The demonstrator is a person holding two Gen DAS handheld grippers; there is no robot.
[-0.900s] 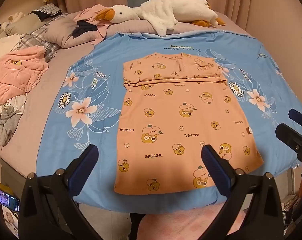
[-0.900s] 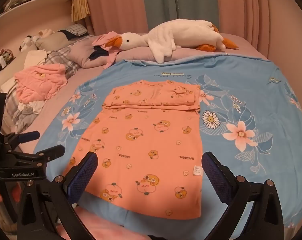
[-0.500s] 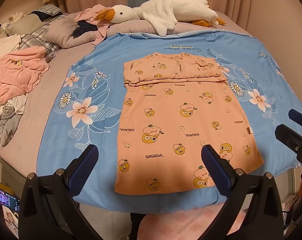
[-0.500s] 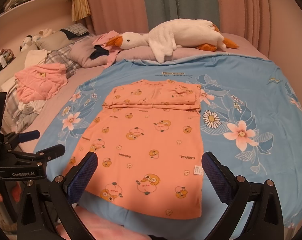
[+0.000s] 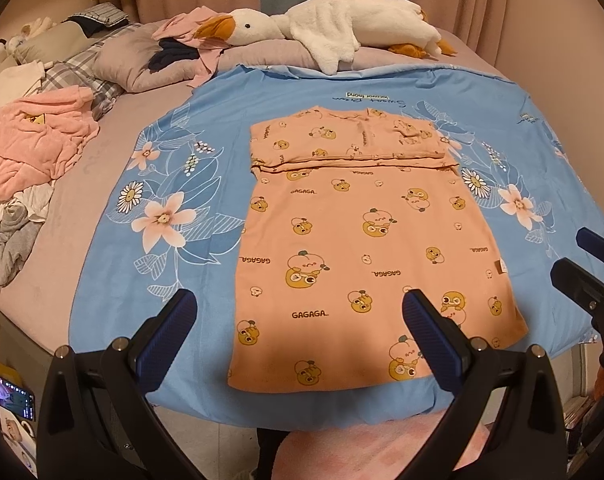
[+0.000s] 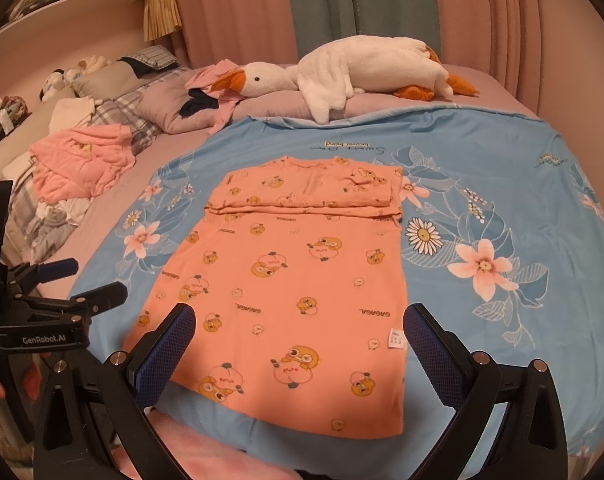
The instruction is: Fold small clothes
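An orange child's shirt with cartoon prints lies flat on a blue floral sheet, hem toward me, its sleeves folded in across the top. My left gripper is open and empty, hovering above the near hem. My right gripper is open and empty, above the near hem too. The right gripper shows at the right edge of the left wrist view; the left gripper shows at the left edge of the right wrist view.
A white plush goose lies on pillows at the head of the bed. A pile of pink and grey clothes sits on the left. The bed's near edge is just below the shirt hem.
Both views have shifted very slightly; the shirt and both open grippers stay as they were.
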